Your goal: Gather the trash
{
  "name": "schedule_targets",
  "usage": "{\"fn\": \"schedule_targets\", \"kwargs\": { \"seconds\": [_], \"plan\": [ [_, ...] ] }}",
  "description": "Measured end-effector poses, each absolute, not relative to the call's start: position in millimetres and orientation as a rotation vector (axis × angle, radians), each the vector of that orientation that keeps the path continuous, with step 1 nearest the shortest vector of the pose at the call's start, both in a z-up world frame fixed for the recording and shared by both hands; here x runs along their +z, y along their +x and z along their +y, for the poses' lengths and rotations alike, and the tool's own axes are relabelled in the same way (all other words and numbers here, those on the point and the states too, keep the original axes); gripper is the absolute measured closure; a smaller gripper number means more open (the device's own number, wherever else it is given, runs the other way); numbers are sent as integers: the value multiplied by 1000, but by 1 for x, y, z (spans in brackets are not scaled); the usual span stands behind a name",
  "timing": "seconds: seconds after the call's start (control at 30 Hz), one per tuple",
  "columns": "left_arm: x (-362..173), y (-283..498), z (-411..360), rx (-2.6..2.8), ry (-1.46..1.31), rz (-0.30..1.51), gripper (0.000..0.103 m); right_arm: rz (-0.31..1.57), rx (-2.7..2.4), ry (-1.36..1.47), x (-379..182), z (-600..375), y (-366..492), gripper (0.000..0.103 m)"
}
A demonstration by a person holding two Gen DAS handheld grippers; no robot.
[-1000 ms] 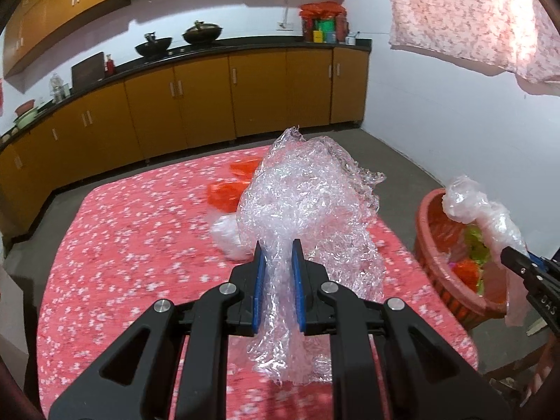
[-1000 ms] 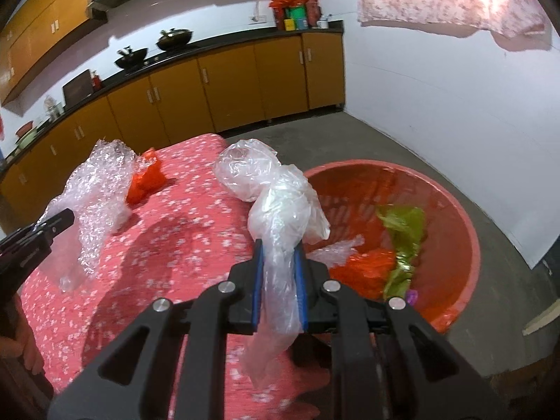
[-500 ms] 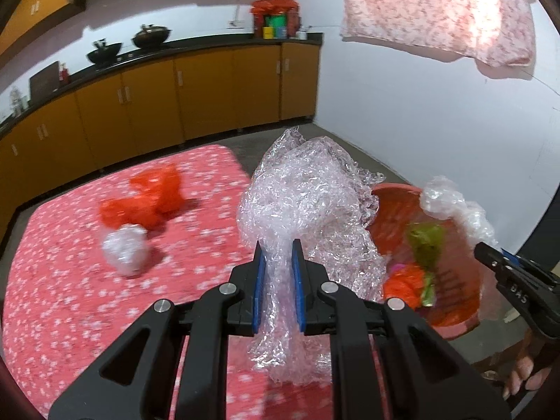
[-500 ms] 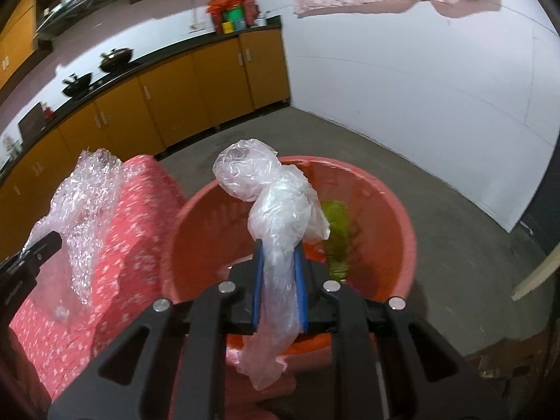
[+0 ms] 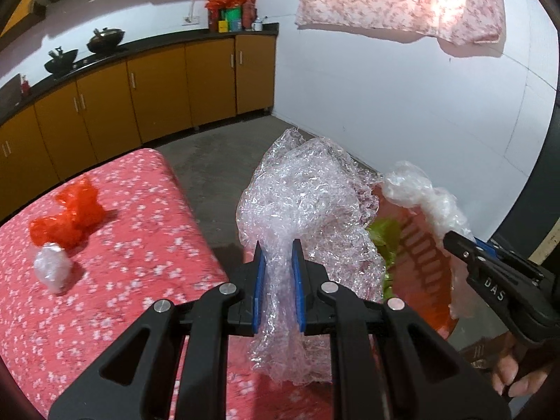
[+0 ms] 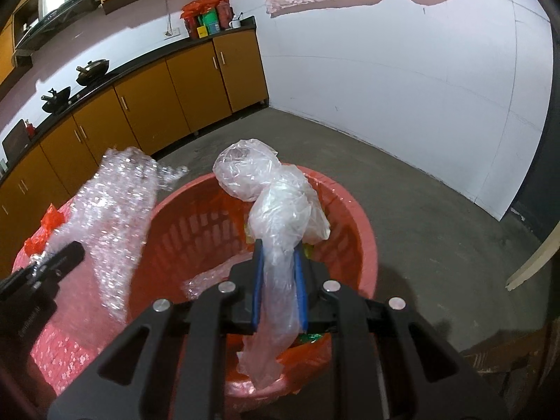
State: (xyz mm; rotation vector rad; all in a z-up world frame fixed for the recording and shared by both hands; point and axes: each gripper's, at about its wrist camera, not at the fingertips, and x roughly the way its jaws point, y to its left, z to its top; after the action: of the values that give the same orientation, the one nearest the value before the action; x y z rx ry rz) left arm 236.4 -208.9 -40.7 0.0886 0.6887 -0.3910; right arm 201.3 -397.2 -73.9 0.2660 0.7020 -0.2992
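Right wrist view, right hand-held gripper clamping clear bag over red basket, left hand-held gripper pinching bubble wrap

Crinkled glossy bubble wrap pinched between matt blue pads. Smooth, filmy clear plastic bag between the other jaws; beneath, slotted red plastic basket. Left: floral cloth.

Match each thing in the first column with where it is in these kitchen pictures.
Things:
1. crumpled clear bubble wrap sheet
2. clear thin plastic bag
3. crumpled orange plastic bag
4. round red plastic basket

Places:
A. lying on the floral red tablecloth
B. pinched in the left gripper
C. standing on the grey floor
D. pinched in the right gripper

Pairs: 1-B, 2-D, 3-A, 4-C
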Motion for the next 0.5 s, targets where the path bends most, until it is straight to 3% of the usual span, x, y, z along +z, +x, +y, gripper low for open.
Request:
{"fn": "schedule_targets", "kwargs": {
  "seconds": [0.33,0.4,0.5],
  "plan": [
    [-53,246,-233,-443,95,725,88,689,-282,309,-79,-416,201,83],
    [-56,247,-237,-453,93,736,84,679,-268,316,-79,-419,202,82],
    [-62,249,-237,-463,87,760,68,679,-255,327,-82,-422,200,76]
  ]
}}
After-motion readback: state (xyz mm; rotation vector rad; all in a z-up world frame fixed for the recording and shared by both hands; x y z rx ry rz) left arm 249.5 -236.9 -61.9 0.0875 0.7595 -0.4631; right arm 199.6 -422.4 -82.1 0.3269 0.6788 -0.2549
